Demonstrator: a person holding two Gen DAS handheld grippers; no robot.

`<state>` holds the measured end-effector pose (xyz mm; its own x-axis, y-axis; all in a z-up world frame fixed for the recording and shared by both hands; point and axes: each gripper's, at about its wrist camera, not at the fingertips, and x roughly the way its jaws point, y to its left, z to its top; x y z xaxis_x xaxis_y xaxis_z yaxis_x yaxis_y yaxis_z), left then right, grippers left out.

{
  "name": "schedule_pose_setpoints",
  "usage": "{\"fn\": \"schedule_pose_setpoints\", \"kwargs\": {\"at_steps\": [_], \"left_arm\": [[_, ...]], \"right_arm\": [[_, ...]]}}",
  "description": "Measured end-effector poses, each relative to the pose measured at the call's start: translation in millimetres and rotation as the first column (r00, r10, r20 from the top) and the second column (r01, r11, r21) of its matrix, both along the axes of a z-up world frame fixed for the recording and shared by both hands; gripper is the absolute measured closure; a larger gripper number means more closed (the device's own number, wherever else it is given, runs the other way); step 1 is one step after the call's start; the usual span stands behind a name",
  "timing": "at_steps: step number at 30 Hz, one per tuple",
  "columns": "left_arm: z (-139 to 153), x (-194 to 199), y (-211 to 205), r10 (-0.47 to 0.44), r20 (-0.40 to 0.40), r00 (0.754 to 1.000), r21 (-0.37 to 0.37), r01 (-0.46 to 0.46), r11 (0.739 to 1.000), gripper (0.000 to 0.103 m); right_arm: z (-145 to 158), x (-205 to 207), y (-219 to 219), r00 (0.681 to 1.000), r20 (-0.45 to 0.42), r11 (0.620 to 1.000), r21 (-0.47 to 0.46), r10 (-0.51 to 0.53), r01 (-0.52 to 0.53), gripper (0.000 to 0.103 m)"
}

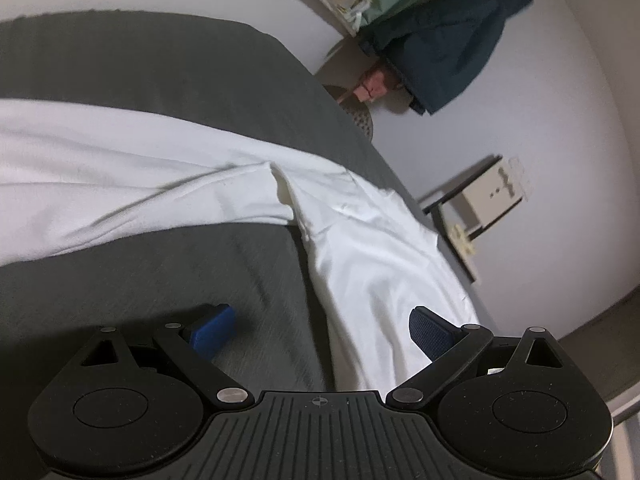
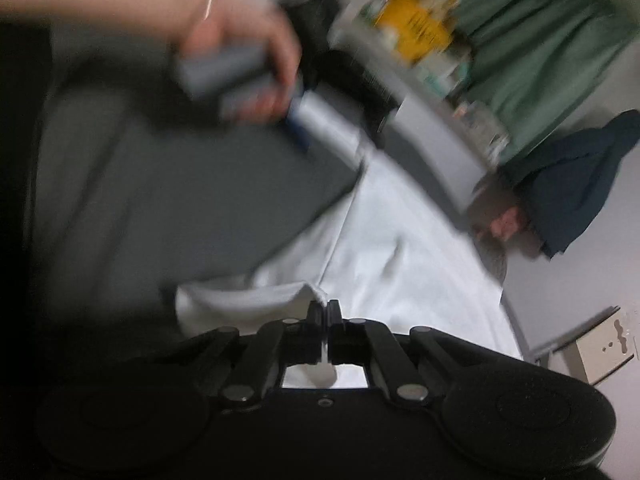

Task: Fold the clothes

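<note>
White garment (image 1: 160,168) lies mostly spread across the grey bed (image 1: 120,280), folding barely begun: right claw (image 2: 325,310) pinches its edge shut, left claw (image 1: 320,328) gapes empty over it.

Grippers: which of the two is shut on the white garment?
The right gripper, its jaws pinched on the white garment. The left gripper stands wide open, gripping nothing.

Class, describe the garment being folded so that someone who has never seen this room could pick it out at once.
Start from the grey bed cover that fills most of both views. Across it lies the white garment, with a sleeve branching off to one side. It is the only white cloth there; the dark blue garment hangs apart, against the wall.
</note>
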<state>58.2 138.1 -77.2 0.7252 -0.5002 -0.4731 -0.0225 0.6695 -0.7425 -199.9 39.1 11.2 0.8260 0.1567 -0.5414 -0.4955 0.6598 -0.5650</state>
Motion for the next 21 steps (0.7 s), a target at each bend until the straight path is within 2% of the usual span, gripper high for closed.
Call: {"fn": "schedule_pose_setpoints", "kwargs": {"at_steps": [2,4,6,8,11,15,19,21], "left_arm": [[-3,5,3,0.016,0.012,1.000,-0.042,-0.016,0.999,0.006],[-7,10,8,0.043,0.032,0.999,-0.086,-0.040,0.996,0.006],[-11,13,13,0.071,0.041,0.997,-0.132,-0.065,0.989,0.006],[-14,15,17,0.078,0.049,0.996,-0.161,-0.069,0.984,0.006],[-13,18,17,0.073,0.054,0.996,-0.156,-0.064,0.986,0.006],[-12,25,7,0.044,0.065,0.997,-0.096,-0.038,0.995,0.006],[-12,29,-1,0.025,0.099,0.995,-0.079,-0.017,0.997,0.006],[-13,32,-5,0.025,0.115,0.993,-0.062,-0.018,0.998,0.003]], "right_arm": [[17,-5,7,0.998,0.007,0.991,0.116,0.061,-0.062,0.100],[25,-7,20,0.992,0.011,0.975,0.184,0.126,-0.126,0.100],[23,-3,37,0.984,-0.007,0.965,0.201,0.176,-0.171,0.100],[11,3,51,0.977,-0.034,0.965,0.170,0.211,-0.202,0.100],[-6,6,61,0.966,-0.092,0.964,0.144,0.240,-0.225,0.100],[-18,3,59,0.953,-0.159,0.960,0.151,0.259,-0.236,0.100],[-17,0,54,0.941,-0.152,0.944,0.184,0.301,-0.272,0.100],[-17,1,52,0.937,-0.150,0.941,0.179,0.315,-0.287,0.100]]}}
